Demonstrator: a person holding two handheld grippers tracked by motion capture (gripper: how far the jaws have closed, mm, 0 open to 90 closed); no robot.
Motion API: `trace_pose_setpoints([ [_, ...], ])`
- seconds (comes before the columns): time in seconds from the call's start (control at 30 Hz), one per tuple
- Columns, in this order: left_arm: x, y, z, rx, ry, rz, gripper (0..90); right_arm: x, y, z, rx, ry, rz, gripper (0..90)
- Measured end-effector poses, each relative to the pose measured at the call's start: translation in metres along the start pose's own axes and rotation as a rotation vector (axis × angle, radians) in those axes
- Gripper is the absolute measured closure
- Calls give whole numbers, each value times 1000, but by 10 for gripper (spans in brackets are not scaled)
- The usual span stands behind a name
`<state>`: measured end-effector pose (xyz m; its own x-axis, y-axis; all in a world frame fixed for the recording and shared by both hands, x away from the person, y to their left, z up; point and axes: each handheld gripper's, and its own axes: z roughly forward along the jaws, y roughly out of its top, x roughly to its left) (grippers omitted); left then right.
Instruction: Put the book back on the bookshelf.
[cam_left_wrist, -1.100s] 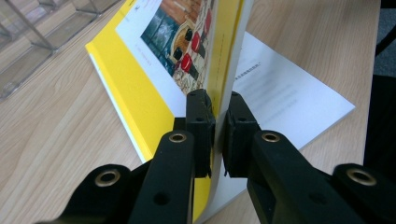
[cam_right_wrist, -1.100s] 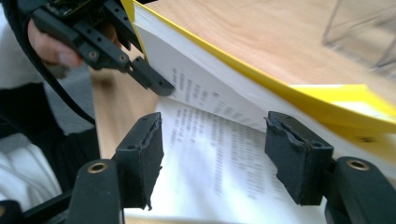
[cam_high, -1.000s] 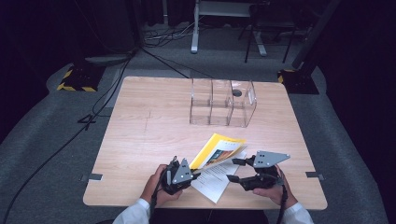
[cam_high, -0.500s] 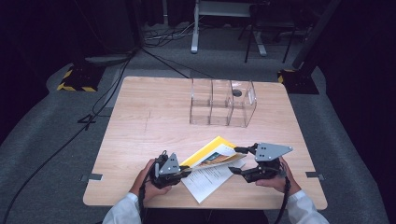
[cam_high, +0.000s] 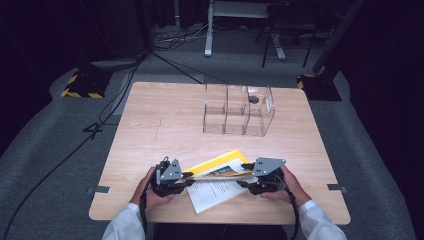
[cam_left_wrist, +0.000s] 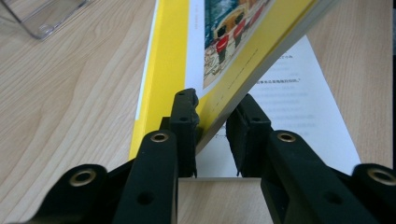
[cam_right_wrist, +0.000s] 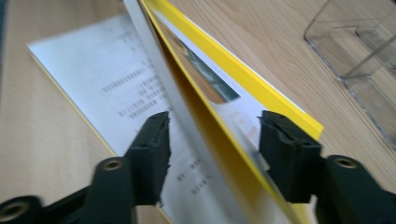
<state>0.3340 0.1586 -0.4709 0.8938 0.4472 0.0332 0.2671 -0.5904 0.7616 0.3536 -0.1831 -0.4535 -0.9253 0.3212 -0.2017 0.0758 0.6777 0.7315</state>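
Between the tongs: a yellow booklet lies near the table's front edge, its cover lifted off a white printed sheet.
Left tongs: nearly closed; the cover's raised edge sits in the narrow gap between the jaws. One jaw looks to be touching it, but whether both press on it cannot be told.
Right tongs: jaws wide apart, straddling the lifted cover; nothing is pinched there, and the picture from that side is blurred.
Beyond the tongs: a clear divided box stands well apart, toward the table's far side.
Hands: the left hand and right hand come in from the near edge, each wrapped round its handle, tongs pointing inward at each other, low over the wood. White sleeves show at both wrists.
Risk, slip: the left hold is at the very corner of a thin cover; a pull upward or sideways could let it slide out and flop shut.
Risk, tear or crease: if only the cover is caught, lifting would hang the whole booklet from it and could bend or rip it at the spine.
Risk, right side: closing off-centre could crumple the cover instead of clamping it flat.
Risk, sheet: the loose sheet beneath could drag along and slide off the front edge.
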Motion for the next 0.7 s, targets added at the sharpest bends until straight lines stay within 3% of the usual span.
trace_pose_setpoints([
  [0.1, 1, -2, -1, 5, 7, -2, 704, 0, -7, 4, 7, -24, 2, 554],
  [0.2, 3, -4, -3, 8, 15, -23, 677, -2, -17, 4, -64, 1, 22, 672],
  [0.23, 3, -4, -3, 8, 15, -23, 670, -2, -17, 4, -64, 1, 22, 672],
  [0.27, 2, -4, -3, 11, 28, -28, 670, -1, -17, 4, -73, -1, 7, 690],
  [0.3, 1, -3, -4, 18, 45, -26, 653, 2, -16, 4, -74, -13, -37, 720],
  [0.33, -2, -3, -6, 22, 68, -27, 647, 3, -14, 4, -78, -16, -46, 729],
  [0.47, -5, -3, -11, 14, 81, -46, 612, 4, -12, 5, -81, -14, -76, 744],
  [0.53, -9, -1, -15, 11, 84, -61, 551, 6, -12, 6, -79, 0, -85, 751],
  [0.7, -24, 11, -21, -12, 94, -40, 461, 11, -6, 9, -74, 3, -116, 770],
])
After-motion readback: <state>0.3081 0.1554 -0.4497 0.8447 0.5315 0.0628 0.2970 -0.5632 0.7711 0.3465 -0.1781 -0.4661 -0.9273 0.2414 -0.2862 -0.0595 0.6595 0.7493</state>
